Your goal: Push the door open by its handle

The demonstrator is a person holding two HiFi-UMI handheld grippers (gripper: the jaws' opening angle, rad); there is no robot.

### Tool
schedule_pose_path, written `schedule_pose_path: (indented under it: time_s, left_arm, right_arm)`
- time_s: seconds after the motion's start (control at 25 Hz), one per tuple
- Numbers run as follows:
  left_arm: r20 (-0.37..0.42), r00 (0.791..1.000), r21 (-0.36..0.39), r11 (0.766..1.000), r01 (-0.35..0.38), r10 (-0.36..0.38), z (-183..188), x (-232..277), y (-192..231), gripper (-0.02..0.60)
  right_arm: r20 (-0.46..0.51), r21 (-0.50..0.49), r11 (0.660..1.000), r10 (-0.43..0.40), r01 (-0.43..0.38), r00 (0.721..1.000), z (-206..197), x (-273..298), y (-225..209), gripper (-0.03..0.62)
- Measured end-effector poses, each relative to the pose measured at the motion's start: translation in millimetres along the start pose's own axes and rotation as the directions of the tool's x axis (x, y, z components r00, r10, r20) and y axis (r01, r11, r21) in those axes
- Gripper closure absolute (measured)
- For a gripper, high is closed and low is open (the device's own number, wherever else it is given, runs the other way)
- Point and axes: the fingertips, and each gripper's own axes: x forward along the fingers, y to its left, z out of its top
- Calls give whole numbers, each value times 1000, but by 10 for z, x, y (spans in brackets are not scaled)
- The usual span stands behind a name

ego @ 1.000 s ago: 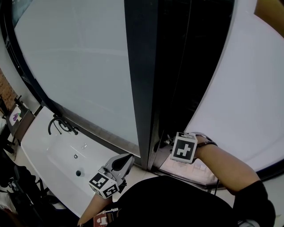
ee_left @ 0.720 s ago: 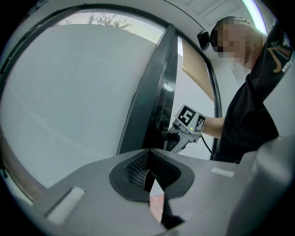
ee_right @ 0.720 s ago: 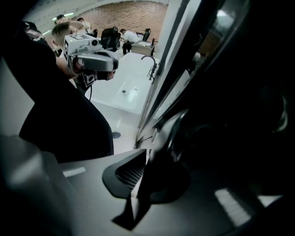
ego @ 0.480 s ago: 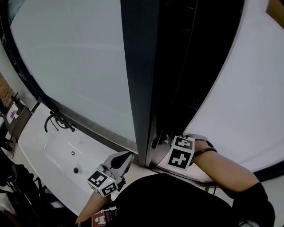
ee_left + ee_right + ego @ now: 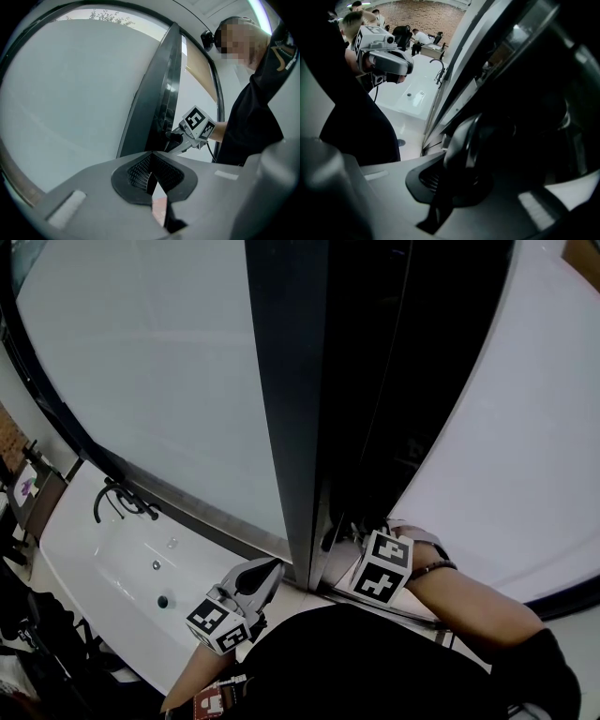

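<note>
The dark door (image 5: pixel 300 409) stands upright between pale panels. Its black lever handle (image 5: pixel 464 140) sits between the jaws of my right gripper (image 5: pixel 457 173), which is shut on it. In the head view the right gripper (image 5: pixel 345 542) reaches in at the door's edge, its marker cube just behind. The left gripper view shows the same grip from the side, the right gripper (image 5: pixel 171 137) against the door edge. My left gripper (image 5: pixel 267 570) hangs low to the left of the door, shut and holding nothing, with its pads (image 5: pixel 140 172) meeting.
A white sink (image 5: pixel 131 563) with a black tap (image 5: pixel 120 501) lies at the lower left. A frosted pane (image 5: pixel 159 381) is left of the door and a white wall (image 5: pixel 525 456) right of it. People sit at desks (image 5: pixel 424 37) far behind.
My right gripper has slid a little down and left, closer in on the door's edge. The left gripper has barely moved.
</note>
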Motion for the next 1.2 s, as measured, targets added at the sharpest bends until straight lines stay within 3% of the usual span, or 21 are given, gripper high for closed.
schedule_pose_path:
  time_s: [0.76, 0.96, 1.12, 1.2]
  left_arm:
    - [-6, 1000, -4, 1000, -3, 3, 40, 78, 40, 584]
    - [2, 1000, -7, 1000, 4, -4, 24, 92, 57, 584]
    - [-2, 1000, 11, 1000, 2, -2, 95, 100, 61, 584]
    - [-10, 1000, 14, 1000, -2, 2, 132, 117, 58, 584]
  right_arm:
    - [178, 90, 994, -76, 61, 981, 122, -2, -77, 597]
    - [234, 109, 991, -107, 84, 966, 182, -7, -89, 595]
    - [330, 143, 981, -171, 130, 928, 264, 1, -176, 609]
    - [337, 158, 978, -185, 138, 923, 251, 27, -280, 609]
